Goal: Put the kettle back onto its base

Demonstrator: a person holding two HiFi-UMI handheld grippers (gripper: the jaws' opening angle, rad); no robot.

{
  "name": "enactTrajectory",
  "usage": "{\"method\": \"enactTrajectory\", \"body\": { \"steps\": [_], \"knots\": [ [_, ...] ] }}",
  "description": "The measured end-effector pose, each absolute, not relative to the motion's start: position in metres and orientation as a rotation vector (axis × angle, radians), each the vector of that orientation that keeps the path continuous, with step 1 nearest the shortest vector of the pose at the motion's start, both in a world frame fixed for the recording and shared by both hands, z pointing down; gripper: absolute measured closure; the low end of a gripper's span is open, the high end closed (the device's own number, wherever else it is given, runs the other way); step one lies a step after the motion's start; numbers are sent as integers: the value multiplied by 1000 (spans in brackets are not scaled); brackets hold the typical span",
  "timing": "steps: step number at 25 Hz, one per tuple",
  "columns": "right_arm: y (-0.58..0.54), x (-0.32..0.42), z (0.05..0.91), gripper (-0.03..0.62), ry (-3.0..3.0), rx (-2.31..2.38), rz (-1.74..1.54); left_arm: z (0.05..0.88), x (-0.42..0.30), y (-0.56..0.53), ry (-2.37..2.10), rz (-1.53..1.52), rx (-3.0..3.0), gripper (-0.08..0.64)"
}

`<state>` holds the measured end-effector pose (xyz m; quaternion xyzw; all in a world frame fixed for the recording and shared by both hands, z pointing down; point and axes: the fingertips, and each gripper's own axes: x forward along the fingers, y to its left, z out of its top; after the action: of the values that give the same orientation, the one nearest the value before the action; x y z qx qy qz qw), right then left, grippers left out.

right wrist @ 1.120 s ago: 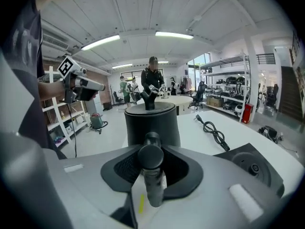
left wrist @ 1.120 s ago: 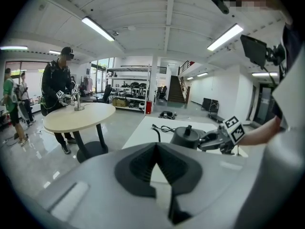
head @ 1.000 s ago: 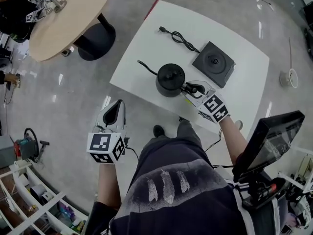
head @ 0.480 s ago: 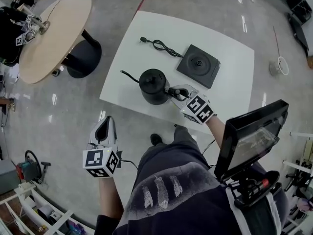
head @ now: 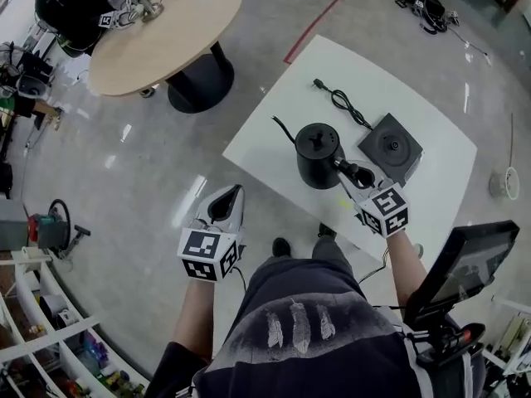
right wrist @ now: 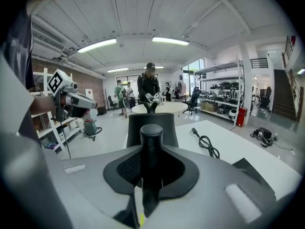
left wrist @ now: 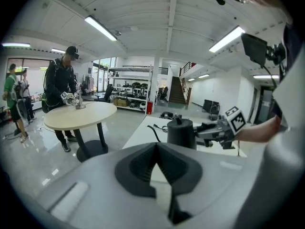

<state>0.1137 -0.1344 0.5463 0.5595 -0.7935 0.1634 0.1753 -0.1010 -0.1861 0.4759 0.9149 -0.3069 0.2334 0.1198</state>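
Grey polished floor spreads under a white bench and a round bench, where another person stands. On the white bench lie the black square base and, on its far side, a black cord in loose bends, its plug lying on the top. The black kettle is just beside the base, to its left in the head view, and not on it. Its thin spout points away from the base, toward the bench's left edge. Whether the kettle's bottom touches the bench cannot be told.

The right tongs reach in from the near edge, and their 2 jaws have just been closing on the kettle's handle. The right gripper view shows the upright black handle clenched between them, with the kettle's body right behind it. The left tongs hang well apart from the bench, over the floor on the person's left. They are released, the jaws parted with nothing between them. Their own view looks past the gap toward the kettle and the right tongs.
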Motion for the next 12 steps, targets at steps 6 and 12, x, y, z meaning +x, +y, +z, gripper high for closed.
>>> {"method": "enactTrajectory", "body": {
  "steps": [6,12],
  "knots": [
    [-145,129,485,529,-2302,1711,395,479,-97,-192,-854,623,2647,560],
    [-136,174,441,531,-2308,1827,362,470,-61,-186,-795,576,2659,561]
  ]
}}
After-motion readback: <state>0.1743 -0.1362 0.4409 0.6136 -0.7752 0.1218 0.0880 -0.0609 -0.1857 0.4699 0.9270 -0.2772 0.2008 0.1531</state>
